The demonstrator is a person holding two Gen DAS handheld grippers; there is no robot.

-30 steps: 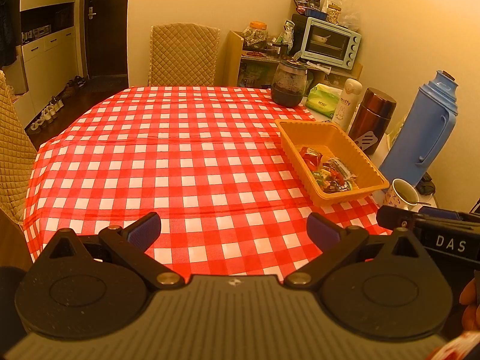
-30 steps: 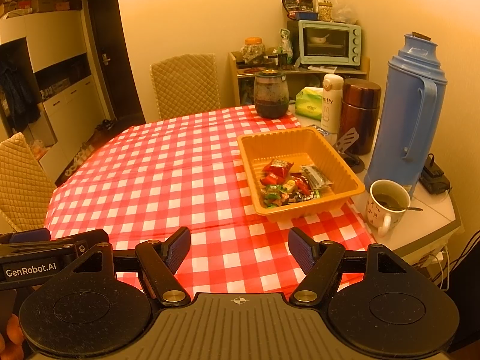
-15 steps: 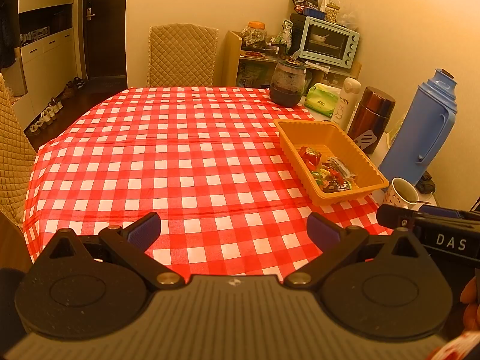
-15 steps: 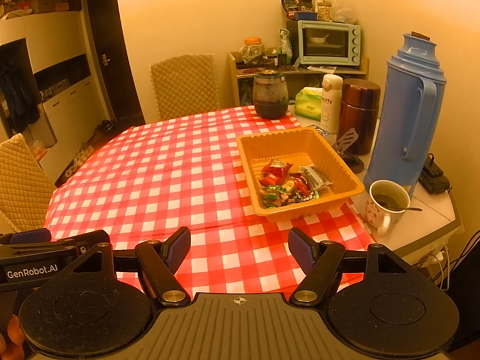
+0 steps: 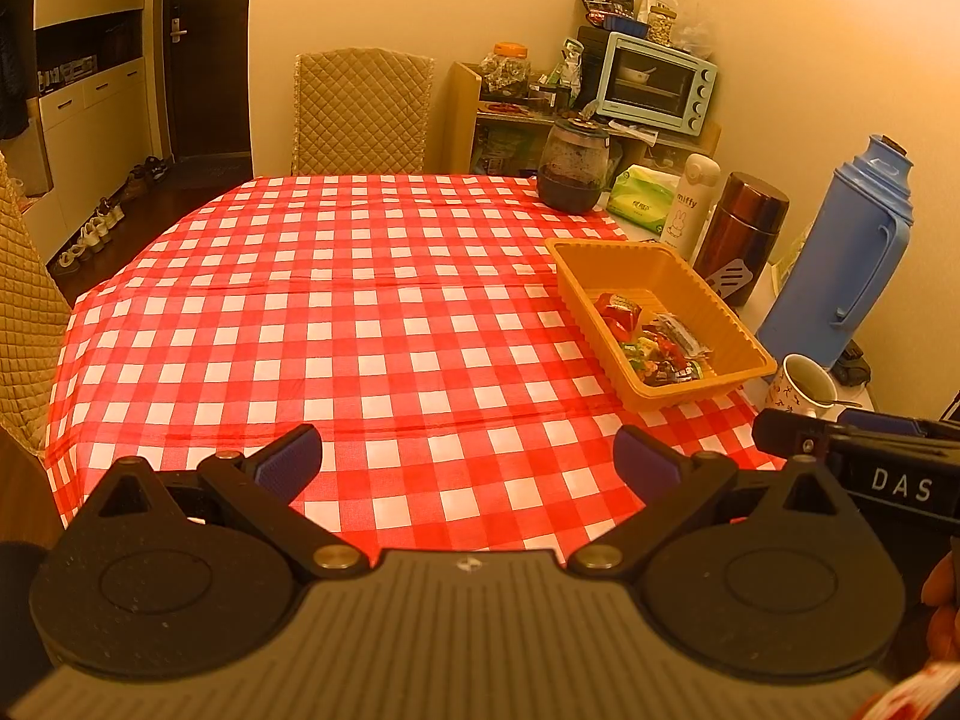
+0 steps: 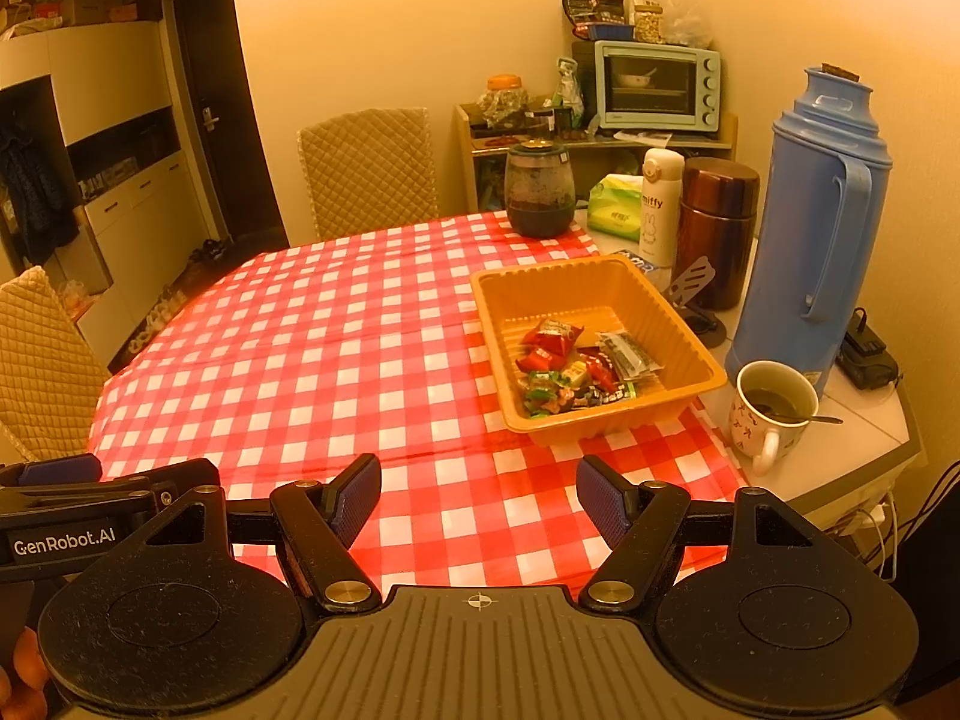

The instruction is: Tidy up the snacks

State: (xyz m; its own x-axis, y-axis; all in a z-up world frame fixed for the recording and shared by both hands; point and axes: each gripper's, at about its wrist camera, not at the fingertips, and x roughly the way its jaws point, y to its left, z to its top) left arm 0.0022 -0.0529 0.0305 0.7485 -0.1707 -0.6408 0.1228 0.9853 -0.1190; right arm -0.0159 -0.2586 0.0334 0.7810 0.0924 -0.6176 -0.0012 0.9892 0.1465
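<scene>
- Warm yellow-lit dining room with a quilted chair [image 6: 366,171] at the far side and a toaster oven [image 6: 657,84] on a shelf in the corner.
- The counter [image 5: 360,312] wears a red-and-white checked cloth, mostly bare.
- Blue thermos [image 6: 822,228] stands at the right edge, with a brown flask [image 6: 717,228] just beside it and a dark glass jar [image 6: 537,189] further back.
- Orange tray [image 6: 708,369] sits on the right part of the cloth, holding the wrapped snacks [image 6: 576,369] piled in its near half.
- A mug [image 6: 765,414] with a spoon sits just right of the tray.
- Left gripper [image 5: 468,465] and right gripper [image 6: 478,501]: fingers spread apart, nothing between them, both hanging over the near edge, well short of the tray.
</scene>
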